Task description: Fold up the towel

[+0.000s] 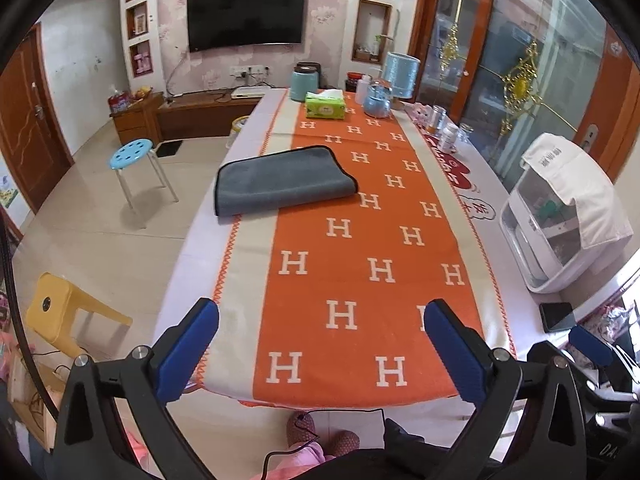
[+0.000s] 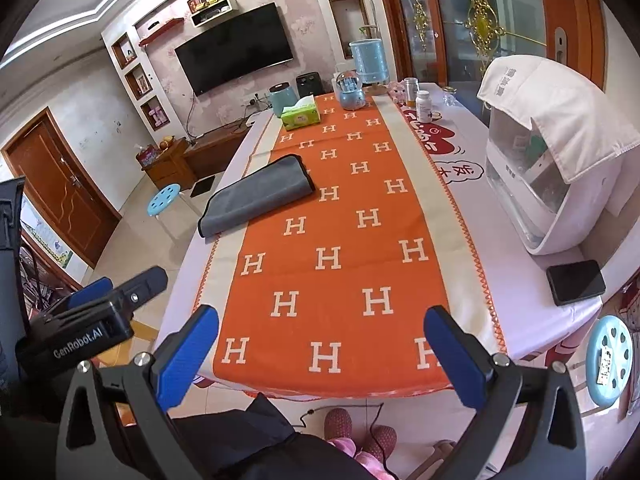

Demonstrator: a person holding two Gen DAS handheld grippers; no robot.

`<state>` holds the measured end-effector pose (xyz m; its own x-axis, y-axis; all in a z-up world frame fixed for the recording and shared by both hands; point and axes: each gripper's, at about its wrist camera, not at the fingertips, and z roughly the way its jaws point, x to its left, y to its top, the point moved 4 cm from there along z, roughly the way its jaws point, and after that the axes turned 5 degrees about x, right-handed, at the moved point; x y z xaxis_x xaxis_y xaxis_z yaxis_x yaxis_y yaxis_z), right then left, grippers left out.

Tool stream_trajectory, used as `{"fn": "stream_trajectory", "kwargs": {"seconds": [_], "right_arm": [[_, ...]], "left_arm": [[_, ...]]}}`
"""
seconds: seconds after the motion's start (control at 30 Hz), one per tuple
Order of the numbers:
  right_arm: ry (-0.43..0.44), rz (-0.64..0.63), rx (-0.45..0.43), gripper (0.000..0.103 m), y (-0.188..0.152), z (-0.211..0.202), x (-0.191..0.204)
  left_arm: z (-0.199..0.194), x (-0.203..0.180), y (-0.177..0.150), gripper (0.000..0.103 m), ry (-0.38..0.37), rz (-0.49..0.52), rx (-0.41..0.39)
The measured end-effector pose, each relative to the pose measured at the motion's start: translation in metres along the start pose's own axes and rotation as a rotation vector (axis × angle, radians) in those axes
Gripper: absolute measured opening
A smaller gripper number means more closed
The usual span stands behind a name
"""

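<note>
A grey towel [image 1: 280, 180] with a black edge lies folded flat on the left side of the table, half on the orange runner [image 1: 360, 240]. It also shows in the right wrist view [image 2: 256, 196]. My left gripper [image 1: 320, 316] is open and empty, held above the table's near edge, far short of the towel. My right gripper [image 2: 320, 316] is open and empty too, above the near edge. The left gripper's body [image 2: 100, 312] shows at the left of the right wrist view.
A white appliance [image 2: 552, 168] under a cloth and a black phone [image 2: 576, 282] sit at the table's right. A tissue box [image 1: 325, 106], jars and a blue canister [image 1: 400, 74] stand at the far end. Stools [image 1: 134, 156] and a yellow chair [image 1: 64, 312] stand on the floor left.
</note>
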<state>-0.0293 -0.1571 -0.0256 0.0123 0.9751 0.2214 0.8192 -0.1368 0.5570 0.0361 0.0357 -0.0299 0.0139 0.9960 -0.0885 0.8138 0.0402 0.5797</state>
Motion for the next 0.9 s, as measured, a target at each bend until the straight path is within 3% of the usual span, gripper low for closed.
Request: {"fn": "stream_trajectory", "kwargs": {"seconds": [0.9], "right_arm": [[-0.002, 0.012, 0.002, 0.103, -0.0067, 0.0029, 0.008]], "left_arm": [[-0.0078, -0.0081, -0.0025, 0.102, 0.037, 0.053, -0.031]]}}
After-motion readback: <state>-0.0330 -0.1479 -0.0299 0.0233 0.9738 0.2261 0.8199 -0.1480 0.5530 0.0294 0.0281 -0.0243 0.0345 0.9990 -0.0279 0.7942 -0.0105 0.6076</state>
